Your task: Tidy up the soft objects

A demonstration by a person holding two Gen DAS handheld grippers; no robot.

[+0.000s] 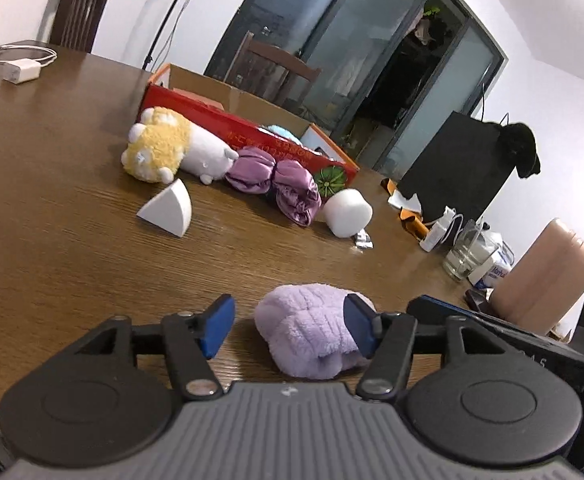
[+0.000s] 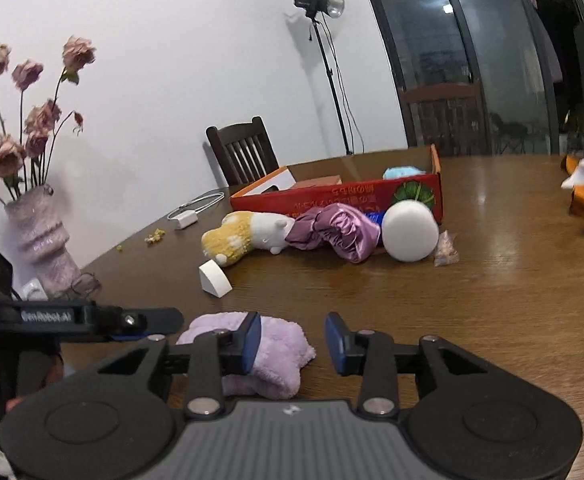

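A folded lilac fleece cloth (image 1: 312,328) is lying on the near edge of the wooden table (image 1: 71,208), and we are closing in on it from both sides. Our left gripper (image 1: 289,326) is hovering with jaws wide, one blue pad against the cloth's right flank, the other standing clear on bare wood. Our right gripper (image 2: 292,340) is also gaping wide, its left pad in front of the cloth's right end, nothing held between the fingers.

We are judging this to be the approach to a pick: the cloth is not yet gripped, and the next move is calling for one gripper to centre over the bundle and pinch deep enough that the fold does not spill open, then carry it to the red cardboard box (image 1: 251,128) well across the table, where something pale blue (image 2: 404,172) is already showing inside.

Lined up against the box's front are a yellow-and-white plush toy (image 1: 171,152), a purple satin bonnet (image 1: 279,184) and a white foam cylinder (image 1: 348,212), with a white foam wedge (image 1: 169,210) standing nearer us. These are crowding the box's near wall, so we are expecting to lift over them. A glass (image 1: 468,252) and a tan jug (image 1: 548,276) are sitting off to the right.
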